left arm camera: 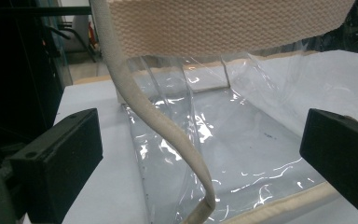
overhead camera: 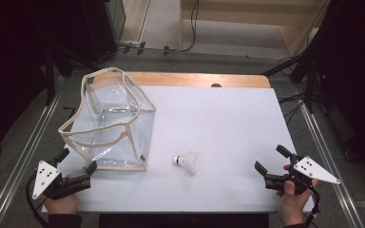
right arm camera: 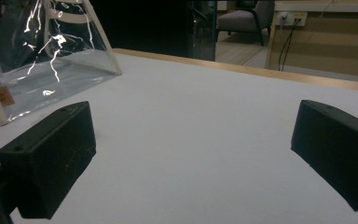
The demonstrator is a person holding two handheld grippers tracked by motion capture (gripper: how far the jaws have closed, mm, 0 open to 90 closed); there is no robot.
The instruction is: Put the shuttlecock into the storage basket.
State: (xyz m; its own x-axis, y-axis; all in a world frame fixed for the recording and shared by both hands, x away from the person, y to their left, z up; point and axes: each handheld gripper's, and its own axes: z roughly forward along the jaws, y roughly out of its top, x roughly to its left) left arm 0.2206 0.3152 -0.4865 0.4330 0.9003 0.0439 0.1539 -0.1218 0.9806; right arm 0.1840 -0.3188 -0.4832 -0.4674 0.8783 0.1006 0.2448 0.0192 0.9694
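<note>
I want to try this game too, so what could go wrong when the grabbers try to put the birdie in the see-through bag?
1. The shuttlecock is light and lies on its side, so it may roll away or its feathers get squashed when pinched.
2. The clear bag is floppy and its rim sags, so the opening could fold shut.
3. The left gripper is open right at the bag's strap and might snag it and drag the bag. The right gripper is open too, off to the side.

A white tabletop (overhead camera: 228,123) with a wooden far edge stands on grey carpet (overhead camera: 247,64), flanked by metal rails (overhead camera: 19,156). Dark equipment looms at both sides; cables (overhead camera: 192,28) trail toward pale wooden furniture (overhead camera: 266,14), and a grey chair (right arm camera: 242,18) sits beyond.
</note>
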